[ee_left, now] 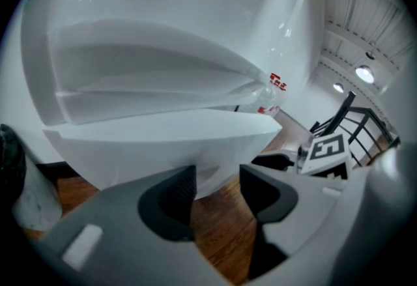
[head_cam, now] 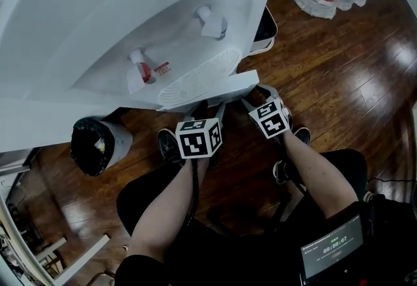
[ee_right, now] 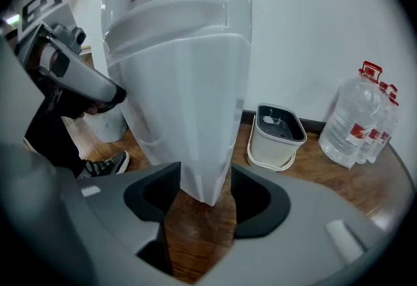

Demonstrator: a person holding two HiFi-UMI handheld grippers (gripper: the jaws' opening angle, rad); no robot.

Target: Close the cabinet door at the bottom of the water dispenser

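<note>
Here, the cabinet door (ee_right: 199, 135) at the foot of the water dispenser (head_cam: 98, 30) is standing open, swinging out over the wooden floor (head_cam: 339, 70). You are holding your right tongs (ee_right: 205, 188) spread wide, straddling the door's free edge without pressing on it. Your left tongs (ee_left: 217, 182) are hanging spread too, close by the door, with only floorboards showing between them.
</note>
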